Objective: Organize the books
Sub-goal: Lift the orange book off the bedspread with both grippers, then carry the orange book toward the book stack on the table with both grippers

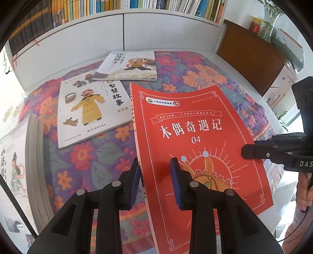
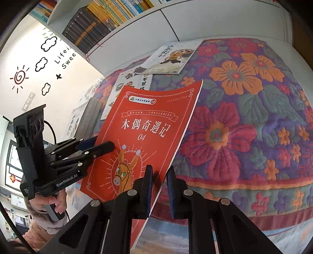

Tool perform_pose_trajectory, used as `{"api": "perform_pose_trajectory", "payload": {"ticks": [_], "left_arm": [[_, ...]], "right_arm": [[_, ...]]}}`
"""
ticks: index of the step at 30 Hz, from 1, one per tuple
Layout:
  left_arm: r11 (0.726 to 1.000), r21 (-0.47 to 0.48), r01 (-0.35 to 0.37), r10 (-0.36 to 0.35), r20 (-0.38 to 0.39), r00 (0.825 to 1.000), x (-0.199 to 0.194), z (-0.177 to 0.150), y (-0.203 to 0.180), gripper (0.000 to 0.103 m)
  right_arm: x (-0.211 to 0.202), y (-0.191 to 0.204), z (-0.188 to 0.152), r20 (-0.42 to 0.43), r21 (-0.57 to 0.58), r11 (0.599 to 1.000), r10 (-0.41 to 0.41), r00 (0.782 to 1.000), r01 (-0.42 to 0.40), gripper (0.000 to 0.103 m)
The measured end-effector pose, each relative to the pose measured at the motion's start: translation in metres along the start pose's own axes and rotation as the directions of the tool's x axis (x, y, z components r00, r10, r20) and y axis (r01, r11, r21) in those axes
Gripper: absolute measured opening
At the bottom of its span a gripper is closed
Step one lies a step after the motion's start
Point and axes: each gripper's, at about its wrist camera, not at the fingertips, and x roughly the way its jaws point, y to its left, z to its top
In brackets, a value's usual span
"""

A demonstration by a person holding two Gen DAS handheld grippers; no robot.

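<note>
A bed under a floral quilt (image 2: 244, 109) in red, orange and purple fills the room's middle. Behind it runs a white headboard panel (image 1: 93, 37) topped by a bookshelf (image 1: 117, 8). A brown wooden cabinet (image 1: 248, 56) stands at one side. The white wall (image 2: 39, 64) carries sun and cloud stickers. Daylight is bright.

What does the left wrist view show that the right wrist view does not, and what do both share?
Only the left wrist view: a wooden cabinet with a vase on it. Only the right wrist view: sun and cloud wall stickers and the hand holding the left gripper. Both: the red book clamped by both grippers, two white picture books on the floral bedspread, and the bookshelf.
</note>
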Motion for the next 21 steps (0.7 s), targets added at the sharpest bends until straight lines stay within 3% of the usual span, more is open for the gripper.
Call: {"api": "perform_pose_trajectory", "payload": {"ticks": [11,21], "left_arm": [[0.999,-0.02,0.039,-0.038,0.059,0.998,-0.03,0.003,0.015,0.026],[0.999,-0.031,0.016,-0.012,0.112,0.994,-0.069,0.006,0.053,0.027]], "right_arm": [[-0.021,0.029,0.005,0.03,-0.046,0.999,-0.011,0.999,0.012,0.014],[-0.023,0.079,0.026,0.039,-0.118,0.993,0.001,0.999,0.003,0.014]]}}
